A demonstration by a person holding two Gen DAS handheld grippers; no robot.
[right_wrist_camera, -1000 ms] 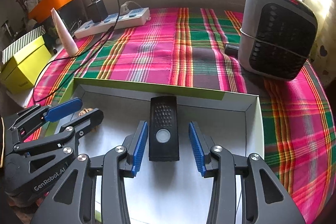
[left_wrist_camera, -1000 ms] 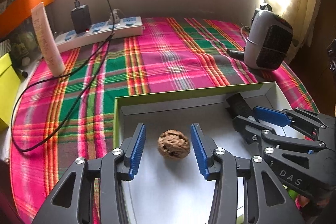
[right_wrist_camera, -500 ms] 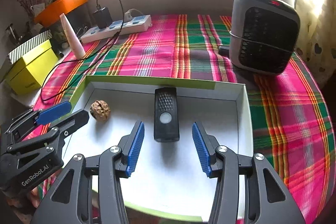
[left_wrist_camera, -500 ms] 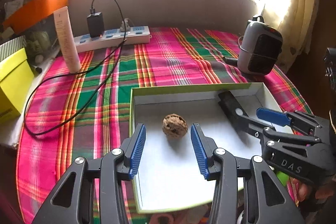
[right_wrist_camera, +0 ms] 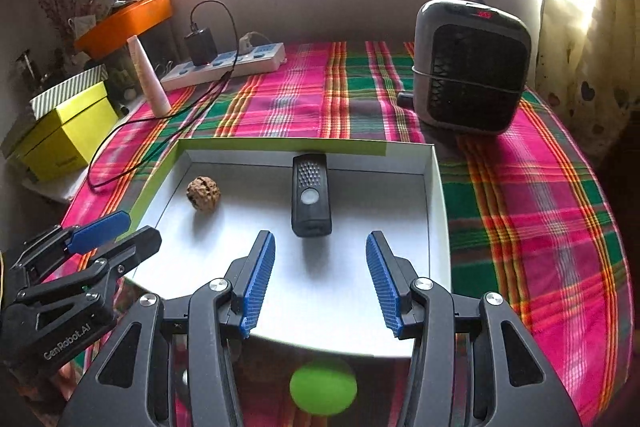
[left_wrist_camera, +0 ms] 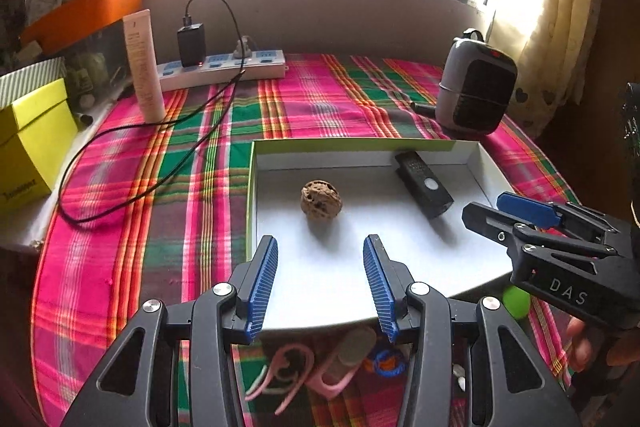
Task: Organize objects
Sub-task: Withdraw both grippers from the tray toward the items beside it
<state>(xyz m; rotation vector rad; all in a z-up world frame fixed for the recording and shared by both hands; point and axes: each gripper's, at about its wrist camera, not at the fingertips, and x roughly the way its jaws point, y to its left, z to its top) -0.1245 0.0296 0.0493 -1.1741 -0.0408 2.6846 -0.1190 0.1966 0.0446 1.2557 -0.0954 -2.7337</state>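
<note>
A white tray [left_wrist_camera: 352,145] with a green outer rim lies on the plaid cloth. In it rest a brown walnut [left_wrist_camera: 321,203] at the left and a black remote-like device [left_wrist_camera: 424,185] at the right. My left gripper [left_wrist_camera: 321,238] hangs open above the tray's near part, short of the walnut, with nothing between its blue pads. In the right wrist view the right gripper [right_wrist_camera: 320,234] is open too, just short of the device [right_wrist_camera: 311,201], with the walnut [right_wrist_camera: 203,193] off to its left. Each gripper shows in the other's view: the right gripper [left_wrist_camera: 486,205], the left gripper [right_wrist_camera: 140,225].
In front of the tray lie a green ball [right_wrist_camera: 323,387], a pink cord and a pink item [left_wrist_camera: 348,351]. A grey heater [right_wrist_camera: 472,75] stands back right. A power strip [left_wrist_camera: 224,67], a black cable [left_wrist_camera: 160,131], a cream tube [left_wrist_camera: 144,65] and a yellow box [left_wrist_camera: 32,143] are at the left.
Both grippers have drawn back and upward from the tray, leaving the walnut and the black device lying in it. The right jaws have widened a little. Small items before the tray came into view.
</note>
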